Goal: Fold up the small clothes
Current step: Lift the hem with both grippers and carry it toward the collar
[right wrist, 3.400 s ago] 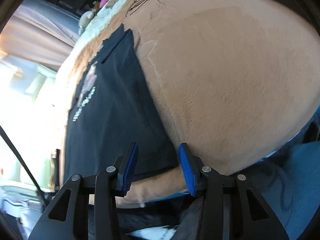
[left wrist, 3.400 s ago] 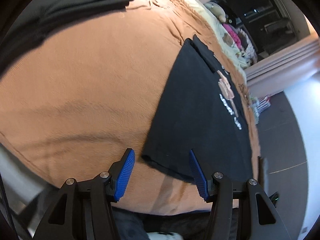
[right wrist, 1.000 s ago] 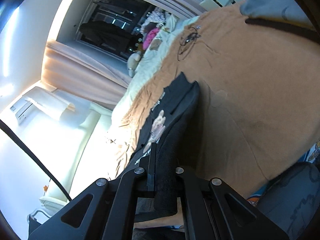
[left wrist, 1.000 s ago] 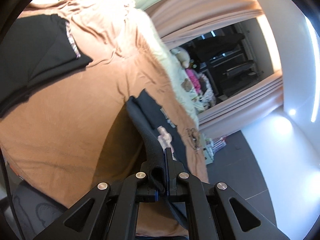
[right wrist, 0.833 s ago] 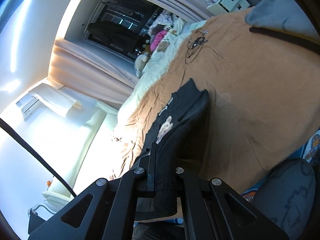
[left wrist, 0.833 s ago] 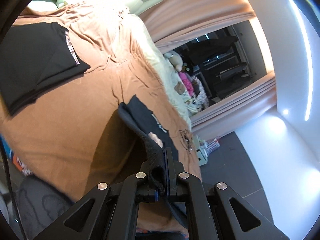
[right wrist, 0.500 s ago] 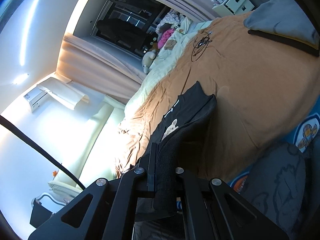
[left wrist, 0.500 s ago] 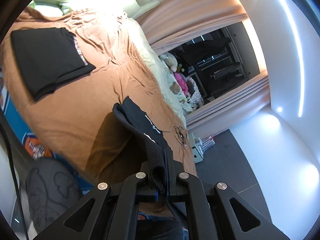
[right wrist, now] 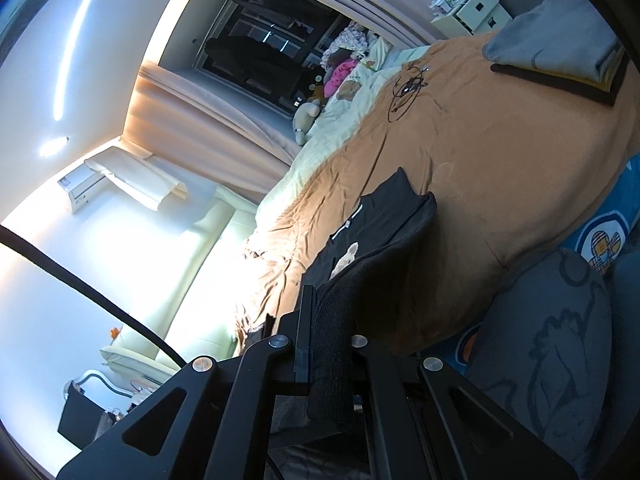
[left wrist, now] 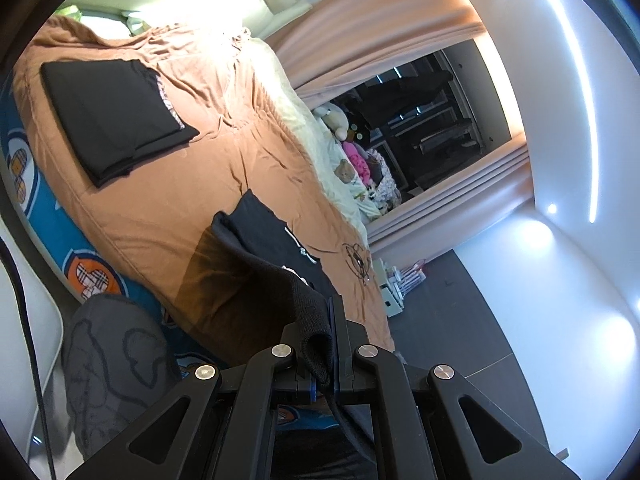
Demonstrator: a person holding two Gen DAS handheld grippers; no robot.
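Black shirt (left wrist: 276, 240) hem lifted higher off bed (left wrist: 168, 200); both fingers clamped.

Black printed shirt (left wrist: 276, 236), near hem lifted

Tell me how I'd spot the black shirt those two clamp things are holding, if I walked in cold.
Find the bed with the orange-brown blanket. Near its edge a black T-shirt rises off the blanket, its hem pinched in the left gripper and the right gripper. Unlike the folded black garment lying flat further along, it shows white lettering and a pale printed figure on its front.
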